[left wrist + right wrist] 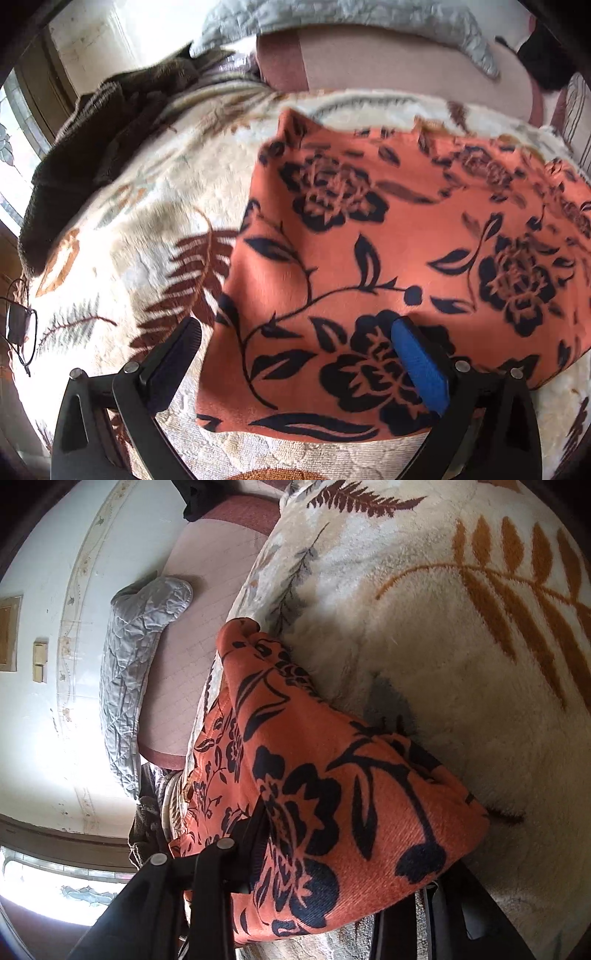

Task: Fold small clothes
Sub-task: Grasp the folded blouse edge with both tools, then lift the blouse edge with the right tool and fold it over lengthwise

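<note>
An orange garment with black flowers lies spread on a cream leaf-patterned blanket. My left gripper is open above the garment's near left edge; its blue-padded right finger rests over the cloth and its black left finger is over the blanket. In the right wrist view the same garment is bunched up in front of the camera and drapes over my right gripper. Its black fingers show on either side of the fold, so I cannot tell how the jaws stand.
A dark brown knitted garment lies at the blanket's far left. A grey quilted pillow and a pink sheet are behind; they also show in the right wrist view. Black-framed glasses lie at the left edge.
</note>
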